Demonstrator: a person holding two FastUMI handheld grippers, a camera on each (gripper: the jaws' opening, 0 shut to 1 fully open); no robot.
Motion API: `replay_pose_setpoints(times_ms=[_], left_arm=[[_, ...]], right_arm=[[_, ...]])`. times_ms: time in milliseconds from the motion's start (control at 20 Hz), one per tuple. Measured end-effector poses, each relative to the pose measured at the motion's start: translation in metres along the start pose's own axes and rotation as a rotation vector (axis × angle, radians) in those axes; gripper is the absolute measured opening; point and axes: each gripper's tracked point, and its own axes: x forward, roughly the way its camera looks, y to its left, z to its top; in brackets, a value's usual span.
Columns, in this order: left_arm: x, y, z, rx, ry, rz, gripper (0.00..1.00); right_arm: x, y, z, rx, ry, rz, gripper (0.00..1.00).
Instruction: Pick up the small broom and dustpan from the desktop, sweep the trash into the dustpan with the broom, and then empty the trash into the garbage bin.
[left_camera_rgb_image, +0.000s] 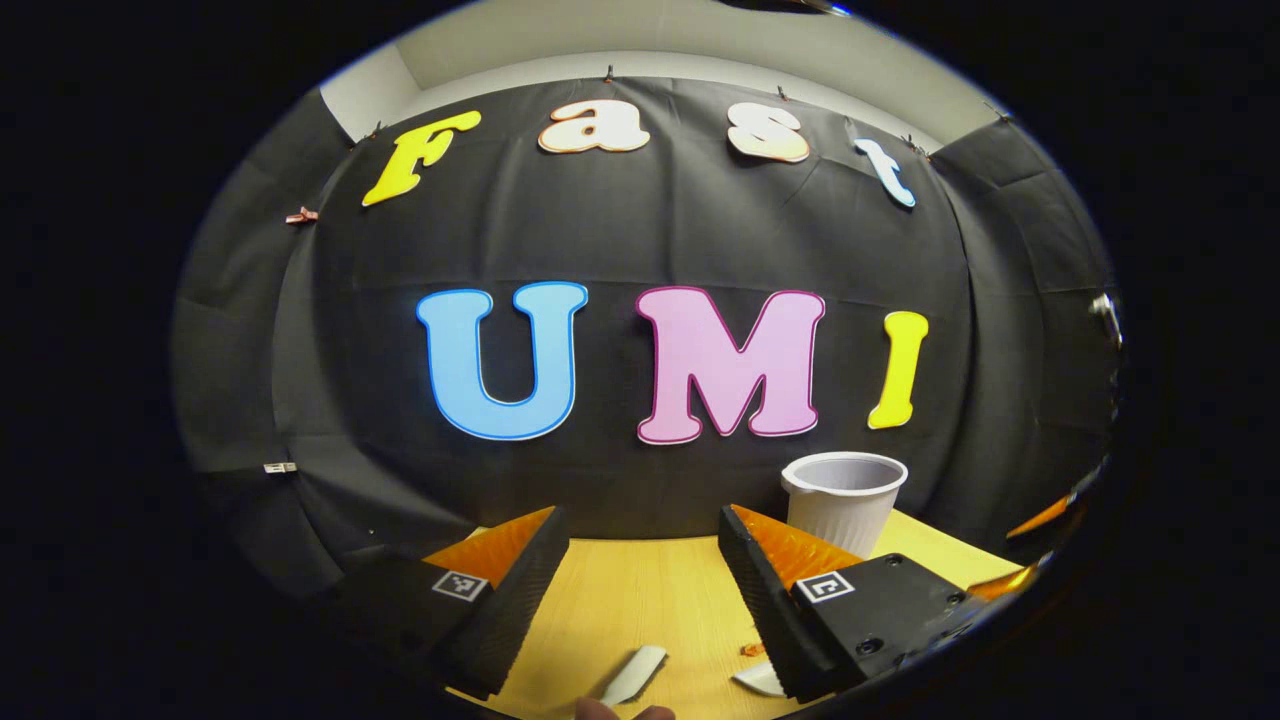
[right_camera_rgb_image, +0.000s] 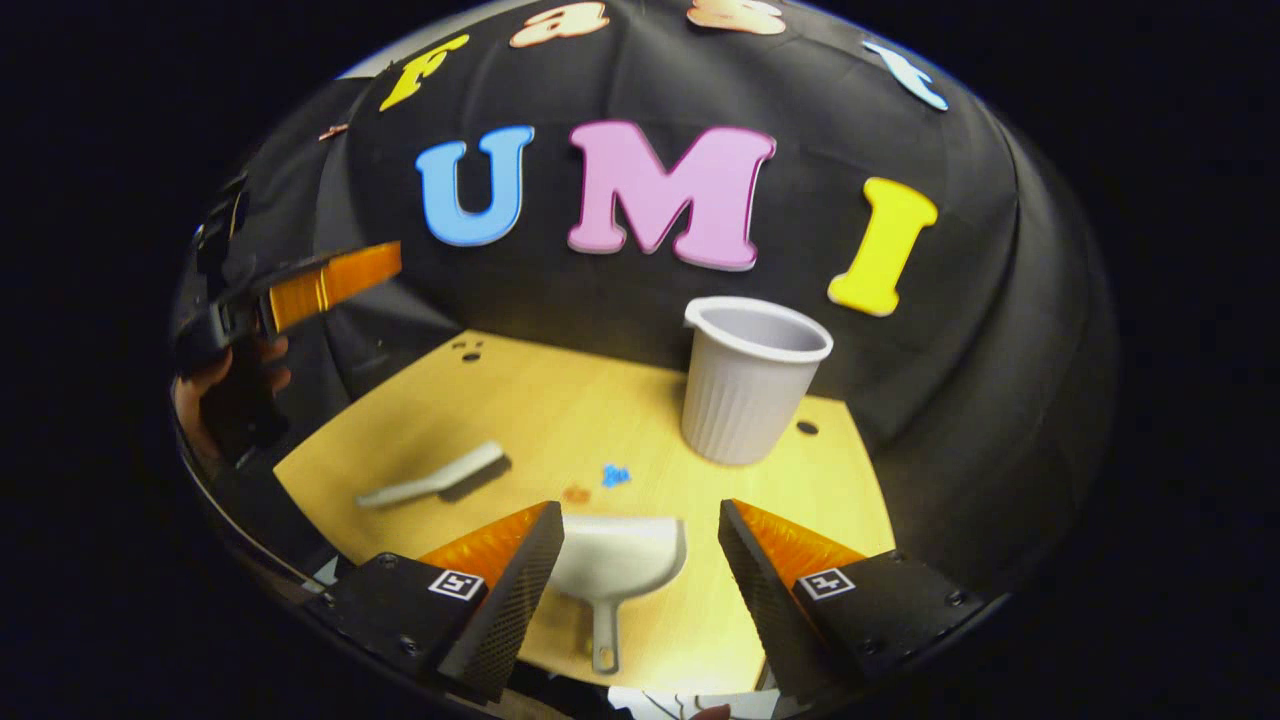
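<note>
Left gripper (left_camera_rgb_image: 640, 590): spread wide, nothing between its fingers — it hangs above the near part of the tabletop (left_camera_rgb_image: 640, 600) and faces the black cloth wall. In the right gripper view it shows at the far left edge (right_camera_rgb_image: 300, 285), raised above the tabletop's left side, with a hand (right_camera_rgb_image: 215, 385) around its grip.

Broom (right_camera_rgb_image: 440, 475): lies flat on the left part of the tabletop (right_camera_rgb_image: 560, 400), pale handle toward the left, dark bristles toward the right. In the left gripper view a pale end of it (left_camera_rgb_image: 635, 675) shows low between the fingers.

Trash: a small orange scrap (right_camera_rgb_image: 575, 493) and a small blue scrap (right_camera_rgb_image: 615, 475) lie side by side near the tabletop's middle, between the broom and the dustpan's mouth. An orange scrap (left_camera_rgb_image: 752, 649) also shows by the left gripper's right finger.

Dustpan (right_camera_rgb_image: 620, 560): lies flat on the near edge of the tabletop, handle toward the camera, mouth toward the scraps.

Right gripper (right_camera_rgb_image: 640, 590): spread wide — the dustpan lies below, between its fingers, and neither finger touches it.

Garbage bin (right_camera_rgb_image: 750, 385): a pale ribbed cup shape, upright at the right rear of the tabletop, close to the cloth wall (left_camera_rgb_image: 845, 500).
</note>
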Motion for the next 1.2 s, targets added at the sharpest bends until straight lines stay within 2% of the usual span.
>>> replay_pose_setpoints(times_ms=[250,550,700,1050,1150,1200], left_arm=[[-0.006,0.024,-0.017,-0.024,0.033,0.029,0.96],[-0.017,0.039,-0.023,0.000,0.041,0.054,0.96],[-0.018,0.044,-0.028,-0.005,0.052,0.071,0.96],[-0.027,0.056,-0.040,0.006,0.088,0.104,0.96],[-0.029,0.057,-0.042,0.006,0.093,0.109,0.96],[-0.029,0.057,-0.042,0.008,0.094,0.110,0.96]], right_arm=[[0.025,0.007,-0.080,0.011,0.204,-0.001,0.96],[0.066,0.016,-0.163,0.061,0.434,0.012,0.96],[0.091,0.023,-0.185,0.095,0.491,0.014,0.94],[0.133,0.029,-0.215,0.089,0.584,0.011,0.93],[0.136,0.029,-0.212,0.102,0.588,0.018,0.90],[0.141,0.031,-0.216,0.105,0.592,0.017,0.86]])
